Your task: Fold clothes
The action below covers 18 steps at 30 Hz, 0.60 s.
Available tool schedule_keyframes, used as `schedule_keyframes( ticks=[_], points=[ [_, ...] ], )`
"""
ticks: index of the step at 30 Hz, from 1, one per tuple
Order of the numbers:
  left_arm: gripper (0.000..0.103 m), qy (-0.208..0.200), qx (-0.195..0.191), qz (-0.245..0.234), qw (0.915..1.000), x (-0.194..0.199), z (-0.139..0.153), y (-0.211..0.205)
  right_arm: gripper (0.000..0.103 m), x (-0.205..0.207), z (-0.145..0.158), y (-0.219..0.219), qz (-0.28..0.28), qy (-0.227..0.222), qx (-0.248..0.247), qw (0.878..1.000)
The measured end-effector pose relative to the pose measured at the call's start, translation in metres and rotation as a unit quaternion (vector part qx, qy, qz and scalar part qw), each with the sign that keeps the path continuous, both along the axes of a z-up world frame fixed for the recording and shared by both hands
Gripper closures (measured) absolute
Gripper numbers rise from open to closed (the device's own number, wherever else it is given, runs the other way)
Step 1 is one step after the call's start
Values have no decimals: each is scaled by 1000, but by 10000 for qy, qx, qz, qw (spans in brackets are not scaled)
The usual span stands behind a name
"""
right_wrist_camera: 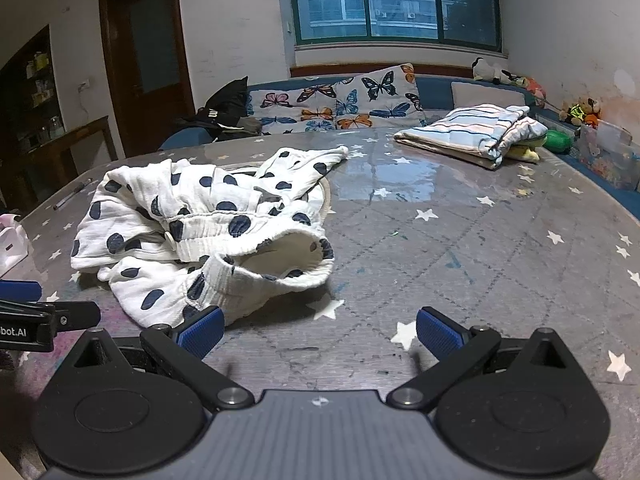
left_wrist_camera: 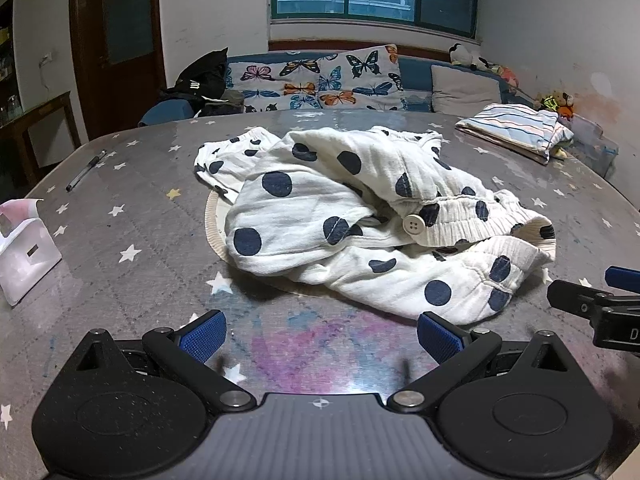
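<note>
Two wrist views over a star-patterned tabletop (right_wrist_camera: 480, 240). A white dotted garment (left_wrist_camera: 352, 216) lies crumpled near the middle of the tabletop, its elastic waistband (left_wrist_camera: 472, 220) and one button (left_wrist_camera: 414, 225) turned up, layers bunched over one another; no clean fold is visible in it. A striped garment (right_wrist_camera: 468, 128) sits at the far right edge as a flat, squared stack, apparently already folded, with something yellow showing beneath its near corner.

Progress, as judged: one piece finished and set aside, the dotted one not yet begun. It would first need spreading flat before any fold.

The left gripper (left_wrist_camera: 320, 334) hovers low over the tabletop just before the garment's near hem, jaws spread wide, nothing between them; its right finger is close to the cloth edge. The right gripper (right_wrist_camera: 320, 332) is likewise spread and empty, pointed at bare tabletop, with the garment's waistband opening just beyond its left finger.

Containers: a clear plastic box (right_wrist_camera: 608, 152) stands past the tabletop's far right; its contents are colourful but too blurred to name. A small white box (left_wrist_camera: 24, 248) rests at the left edge, flap raised, contents not visible. A pen (left_wrist_camera: 86, 170) lies far left.
</note>
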State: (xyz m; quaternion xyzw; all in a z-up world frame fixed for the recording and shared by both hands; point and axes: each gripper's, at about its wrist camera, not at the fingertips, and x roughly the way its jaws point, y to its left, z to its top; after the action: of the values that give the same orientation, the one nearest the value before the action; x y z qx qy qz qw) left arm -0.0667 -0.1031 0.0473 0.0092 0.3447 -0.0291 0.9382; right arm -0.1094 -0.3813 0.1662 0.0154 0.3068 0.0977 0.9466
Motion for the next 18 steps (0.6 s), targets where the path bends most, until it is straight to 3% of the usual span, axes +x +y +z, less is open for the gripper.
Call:
schedule_keyframes(
  ticks=[18],
  points=[
    [0,16,40,-67,10000,2,1,-5,0,2,-1,5,88,30,6,10000]
  ],
)
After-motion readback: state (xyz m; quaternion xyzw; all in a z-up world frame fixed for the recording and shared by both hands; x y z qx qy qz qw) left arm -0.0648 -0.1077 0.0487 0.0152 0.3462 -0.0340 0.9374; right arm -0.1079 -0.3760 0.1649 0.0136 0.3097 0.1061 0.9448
